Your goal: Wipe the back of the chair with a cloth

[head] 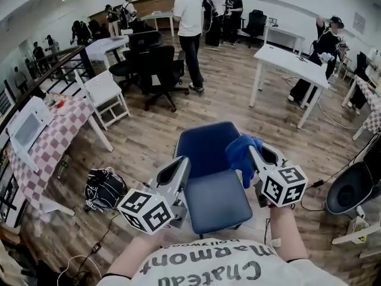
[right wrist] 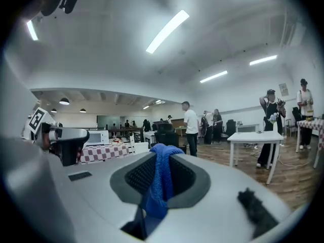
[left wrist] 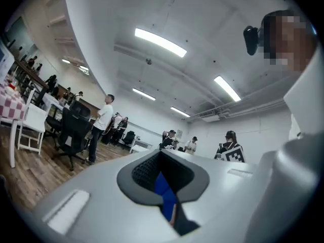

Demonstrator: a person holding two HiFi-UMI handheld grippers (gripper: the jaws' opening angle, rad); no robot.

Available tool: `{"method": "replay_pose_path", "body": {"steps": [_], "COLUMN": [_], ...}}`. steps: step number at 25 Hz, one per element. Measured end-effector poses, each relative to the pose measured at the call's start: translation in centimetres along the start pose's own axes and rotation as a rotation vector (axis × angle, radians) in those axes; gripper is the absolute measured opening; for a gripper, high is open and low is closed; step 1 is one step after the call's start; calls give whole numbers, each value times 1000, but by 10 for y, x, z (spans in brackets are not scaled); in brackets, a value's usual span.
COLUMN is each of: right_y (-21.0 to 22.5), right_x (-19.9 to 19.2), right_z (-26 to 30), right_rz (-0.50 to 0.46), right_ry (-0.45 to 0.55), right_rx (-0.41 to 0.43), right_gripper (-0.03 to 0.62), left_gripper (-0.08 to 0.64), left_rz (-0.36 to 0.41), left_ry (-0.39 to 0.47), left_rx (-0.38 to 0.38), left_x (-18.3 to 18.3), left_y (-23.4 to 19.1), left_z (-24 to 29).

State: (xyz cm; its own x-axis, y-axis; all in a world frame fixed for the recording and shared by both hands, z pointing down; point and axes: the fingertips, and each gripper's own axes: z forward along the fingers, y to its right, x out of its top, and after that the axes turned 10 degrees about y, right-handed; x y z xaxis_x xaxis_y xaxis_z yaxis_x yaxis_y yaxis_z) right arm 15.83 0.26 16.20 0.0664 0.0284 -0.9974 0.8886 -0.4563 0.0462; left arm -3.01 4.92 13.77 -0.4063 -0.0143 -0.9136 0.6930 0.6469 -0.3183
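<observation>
A blue padded chair stands just in front of me, its back (head: 205,148) facing away and its seat (head: 217,202) below. Over the right end of the back, my right gripper (head: 255,151) is shut on a blue cloth (head: 241,155). In the right gripper view the cloth (right wrist: 159,184) hangs bunched between the closed jaws. By the left edge of the chair is my left gripper (head: 181,167), shut and holding nothing. The left gripper view points up at the ceiling. A sliver of blue chair (left wrist: 164,195) shows through the slit of that gripper (left wrist: 164,178).
A black bag (head: 104,188) lies on the wooden floor to the left, beside a checkered-cloth table (head: 53,137). Beyond are a white folding chair (head: 107,94), black office chairs (head: 158,70) and a white table (head: 292,64). Several people stand further back. Cables and a dark round object (head: 351,186) lie right.
</observation>
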Motion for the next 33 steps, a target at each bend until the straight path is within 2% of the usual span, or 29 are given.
{"method": "replay_pose_path", "body": {"steps": [3,10,20,33], "right_y": [-21,-68,-121,-169], "right_x": [10,14,11,5], "right_z": [-12,-37,-76,-85], "right_rz": [16,16,0,15], "right_ry": [22,27,5,2], "right_rx": [-41,-118,-191,-199], "right_gripper": [67,63,63,63], "left_gripper": [9,9,9,9], "left_rz": [33,4,-44,-54], "left_ry": [-12,-16,-65,-100], "left_rx": [-44,-77,-152,-202], "left_x": [20,48,48,51], "left_y": [1,-18,-20,-26], "left_z": [-17,-56,-88,-120]}}
